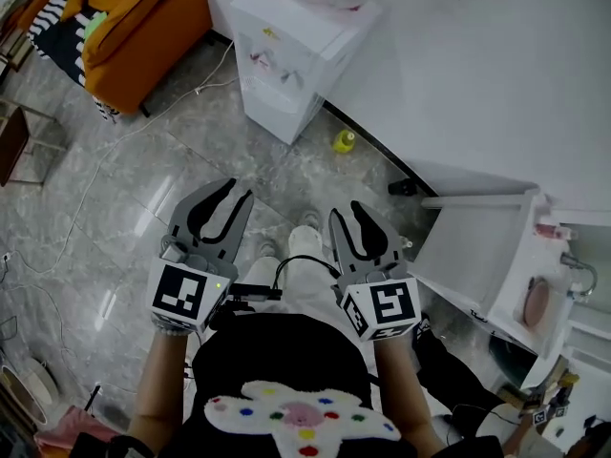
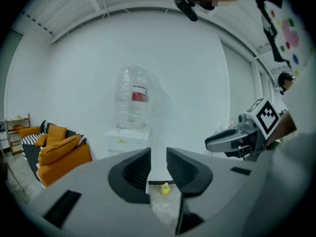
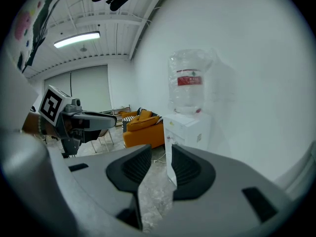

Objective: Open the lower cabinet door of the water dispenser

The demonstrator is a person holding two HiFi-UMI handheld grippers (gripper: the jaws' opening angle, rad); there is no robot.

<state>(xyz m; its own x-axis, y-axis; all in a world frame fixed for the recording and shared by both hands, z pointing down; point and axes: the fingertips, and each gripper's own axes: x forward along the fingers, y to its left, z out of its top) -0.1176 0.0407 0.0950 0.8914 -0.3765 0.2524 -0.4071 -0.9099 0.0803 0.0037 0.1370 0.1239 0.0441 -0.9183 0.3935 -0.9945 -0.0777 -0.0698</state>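
1. Nearest, the person's two hands hold the grippers side by side in front of a dark top with a flower print. Each gripper carries a marker cube (image 1: 186,292) at its near end.
2. The left gripper (image 1: 234,194) points ahead and slightly down. Its fingers (image 2: 134,169) are released: a narrow gap stands between the pads and nothing is gripped in it.
3. The right gripper (image 1: 347,214) lies parallel, just to the right of the left one. Its fingers (image 3: 191,169) are released too, somewhat apart and grasping nothing.
4. Just beyond the fingertips, the person's pale shoes (image 1: 304,240) stand on the grey marbled floor (image 1: 143,208).
5. At the right, a white furniture unit (image 1: 477,246) stands against the wall. At the left, a white cable (image 1: 95,170) trails across the floor.
6. Farther on, a small yellow bottle (image 1: 344,141) stands on the floor at the foot of the wall, right of the dispenser. The left gripper view shows it through the gap between that gripper's fingers.
7. The white water dispenser (image 1: 296,27) stands against the white wall at the far centre, well apart from both grippers. A clear water bottle (image 3: 190,85) with a red label sits upside down on top. Its lower cabinet door (image 1: 271,111), below the taps, looks shut and flush with the body.
8. At the far left stands an orange sofa (image 1: 143,17), with striped fabric beside it.
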